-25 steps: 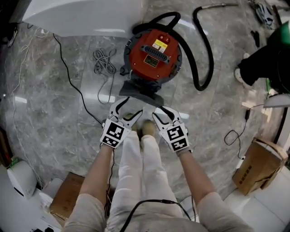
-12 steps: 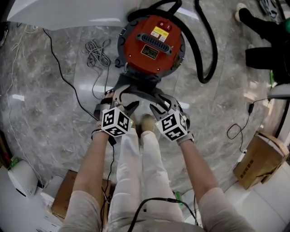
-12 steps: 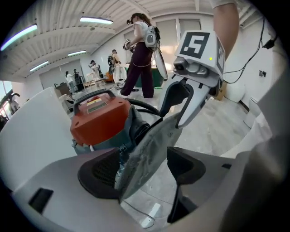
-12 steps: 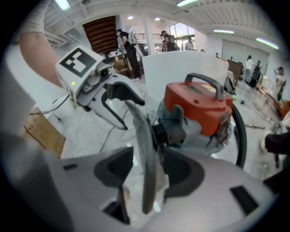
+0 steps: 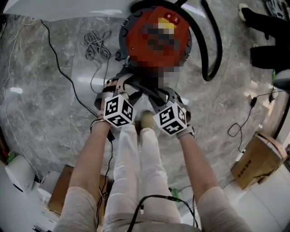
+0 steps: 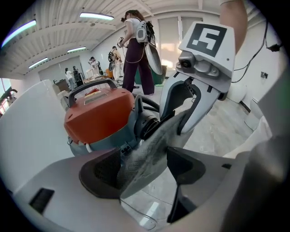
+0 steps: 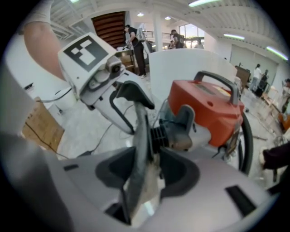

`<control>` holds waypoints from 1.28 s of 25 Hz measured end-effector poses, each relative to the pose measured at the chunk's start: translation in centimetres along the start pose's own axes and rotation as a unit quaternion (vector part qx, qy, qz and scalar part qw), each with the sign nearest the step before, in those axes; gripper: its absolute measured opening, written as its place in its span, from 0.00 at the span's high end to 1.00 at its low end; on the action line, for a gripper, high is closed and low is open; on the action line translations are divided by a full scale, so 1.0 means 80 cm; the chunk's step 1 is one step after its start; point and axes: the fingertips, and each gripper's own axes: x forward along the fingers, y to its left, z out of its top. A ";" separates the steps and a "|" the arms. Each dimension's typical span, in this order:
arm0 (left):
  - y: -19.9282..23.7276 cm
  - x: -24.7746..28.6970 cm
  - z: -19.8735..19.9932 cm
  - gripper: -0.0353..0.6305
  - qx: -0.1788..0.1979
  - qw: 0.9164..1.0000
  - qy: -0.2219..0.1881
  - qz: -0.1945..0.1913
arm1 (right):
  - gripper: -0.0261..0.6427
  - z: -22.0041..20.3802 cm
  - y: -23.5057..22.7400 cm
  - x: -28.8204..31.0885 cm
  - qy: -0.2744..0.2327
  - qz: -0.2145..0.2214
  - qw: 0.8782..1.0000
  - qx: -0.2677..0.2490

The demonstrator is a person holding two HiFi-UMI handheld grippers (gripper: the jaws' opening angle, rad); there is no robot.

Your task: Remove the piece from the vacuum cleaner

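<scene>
The grey piece (image 6: 149,149) sits at the front of the vacuum cleaner (image 5: 133,45), fixed at its dark inlet and sticking out over the floor toward you. It is a thin, flat flap, lighter on one face.

The vacuum cleaner has an orange top with a black handle over a grey body. A black hose (image 5: 213,50) loops away from it along the floor on your right. A coil of grey cable (image 5: 95,45) lies just beside it on your left, and a thin black cable (image 5: 59,63) runs past that coil toward your feet. Your shoes (image 5: 147,120) stand close under the piece, between your two arms.

The floor (image 5: 41,118) is glossy grey marble. A white curved panel (image 5: 68,9) lies along its far left edge, and a cardboard box (image 5: 256,163) stands at your right. A second box (image 5: 63,195) is at your near left. Another person's dark trouser legs (image 5: 267,27) show at the far right. Your gripper views open onto a large white hall with strip lights in the ceiling and several people standing well back.

You have both tools on the piece, one at each side of it. Your left gripper (image 6: 144,168) has its jaws spread wide. The flap runs slantwise between them, resting against the left pad, and the pads do not pinch it. Your right gripper (image 7: 148,171) meets the flap edge-on. Its jaws are closing with the piece between them, leaning toward the left pad, and a gap shows at the other pad.
</scene>
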 end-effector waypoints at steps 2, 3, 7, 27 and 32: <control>0.000 0.002 0.000 0.45 -0.002 1.000 0.000 -0.004 | 0.74 0.000 0.000 -0.001 -0.004 -0.002 1.000 -0.002; -0.001 0.003 -0.002 0.46 0.000 1.000 0.003 -0.008 | 0.76 0.000 0.002 -0.002 -0.006 -0.004 1.000 -0.006; -0.003 0.001 -0.013 0.60 0.022 0.999 0.025 0.003 | 0.85 -0.002 0.006 -0.005 -0.006 -0.016 1.000 -0.015; -0.031 -0.019 -0.037 0.88 -0.047 0.999 0.014 0.017 | 0.90 0.000 0.024 -0.009 -0.009 -0.035 0.998 -0.044; -0.036 -0.020 -0.040 0.88 -0.064 0.998 0.016 0.014 | 0.89 -0.001 0.029 -0.011 -0.013 -0.034 0.999 -0.030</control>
